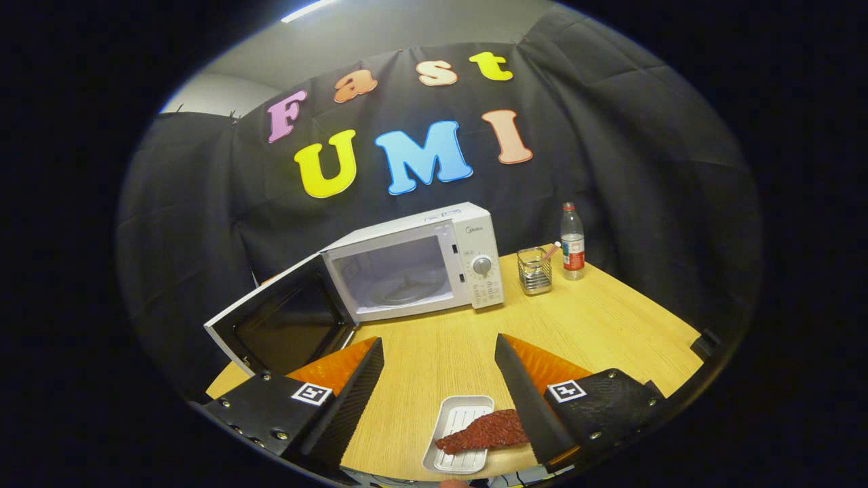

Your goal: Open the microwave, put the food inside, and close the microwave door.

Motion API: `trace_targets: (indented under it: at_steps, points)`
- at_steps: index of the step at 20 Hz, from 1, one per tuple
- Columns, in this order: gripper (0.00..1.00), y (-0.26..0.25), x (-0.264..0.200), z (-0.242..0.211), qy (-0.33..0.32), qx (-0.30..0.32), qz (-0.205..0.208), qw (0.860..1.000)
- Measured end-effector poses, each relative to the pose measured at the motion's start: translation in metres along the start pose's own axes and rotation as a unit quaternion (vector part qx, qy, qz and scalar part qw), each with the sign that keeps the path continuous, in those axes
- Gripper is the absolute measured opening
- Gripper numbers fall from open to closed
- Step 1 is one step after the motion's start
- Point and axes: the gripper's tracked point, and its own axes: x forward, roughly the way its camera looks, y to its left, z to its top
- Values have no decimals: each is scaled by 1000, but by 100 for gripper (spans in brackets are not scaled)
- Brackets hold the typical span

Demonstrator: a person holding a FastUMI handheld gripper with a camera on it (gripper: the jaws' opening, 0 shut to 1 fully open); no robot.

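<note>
Microwave [413,268] sits at the back of the counter [610,325] with its door [285,322] swung wide to the left, and the cavity has just the glass turntable in it. The food [483,432], a reddish slab, lies across a small white tray [461,434] near the counter's front edge, between the gripper [437,352] jaws, which are spread wide and pinching nothing. Bare counter runs between tray and microwave. A wire holder [534,271] and bottle [573,242] stand right of the microwave.

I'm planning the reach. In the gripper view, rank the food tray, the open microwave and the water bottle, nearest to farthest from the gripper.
The gripper is open.
1. Food tray: between the fingers, near their base, meat on it.
2. Microwave: beyond the fingertips, slightly left, door swung open.
3. Water bottle: farthest, right of the microwave, past the wire holder.
</note>
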Motion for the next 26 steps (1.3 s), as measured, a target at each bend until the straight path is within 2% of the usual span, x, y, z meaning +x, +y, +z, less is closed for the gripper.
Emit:
trace_targets:
  at_steps: [3, 8, 13, 20, 21, 22, 26]
  points:
    - [100, -30, 2, -16, 22, 16, -23, 999]
    - [98, -66, -1, -39, 45, 79, -56, 994]
    - [98, -79, -4, -62, 68, 143, -61, 986]
    - [97, -78, -6, -96, 93, 238, -55, 965]
    - [94, -79, -8, -99, 97, 250, -56, 962]
    - [79, -78, -7, -104, 99, 262, -55, 959]
    - [76, -71, -10, -114, 113, 288, -34, 950]
